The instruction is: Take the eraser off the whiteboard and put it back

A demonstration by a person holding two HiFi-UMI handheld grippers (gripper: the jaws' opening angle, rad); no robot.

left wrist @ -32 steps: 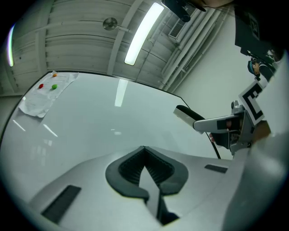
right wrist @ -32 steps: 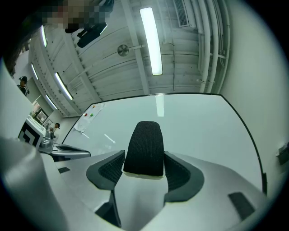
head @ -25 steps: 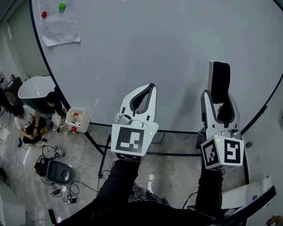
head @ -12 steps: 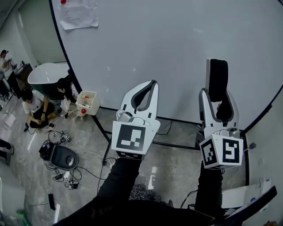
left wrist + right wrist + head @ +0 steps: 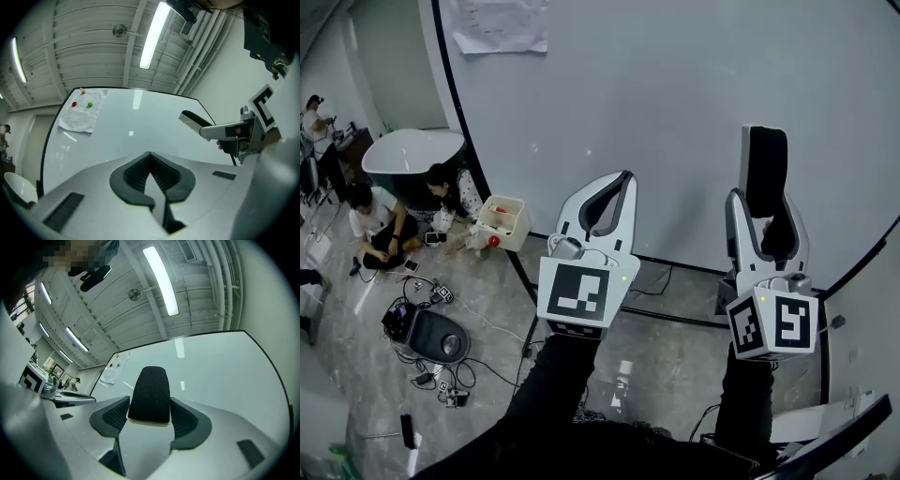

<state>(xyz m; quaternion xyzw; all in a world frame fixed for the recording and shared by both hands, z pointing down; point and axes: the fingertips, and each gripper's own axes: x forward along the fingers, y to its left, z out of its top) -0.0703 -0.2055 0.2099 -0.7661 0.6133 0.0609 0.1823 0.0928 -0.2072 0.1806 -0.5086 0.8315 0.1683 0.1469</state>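
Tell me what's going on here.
A person stands facing a whiteboard with a gripper in each hand. The right gripper is shut on the eraser, which sticks up out of its jaws in front of the board. Whether it touches the board is not clear. The left gripper is shut and empty, held up beside it.

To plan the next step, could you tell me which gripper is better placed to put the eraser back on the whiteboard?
Right. The right gripper is clamped on the eraser, facing the whiteboard; the left gripper is shut and empty.
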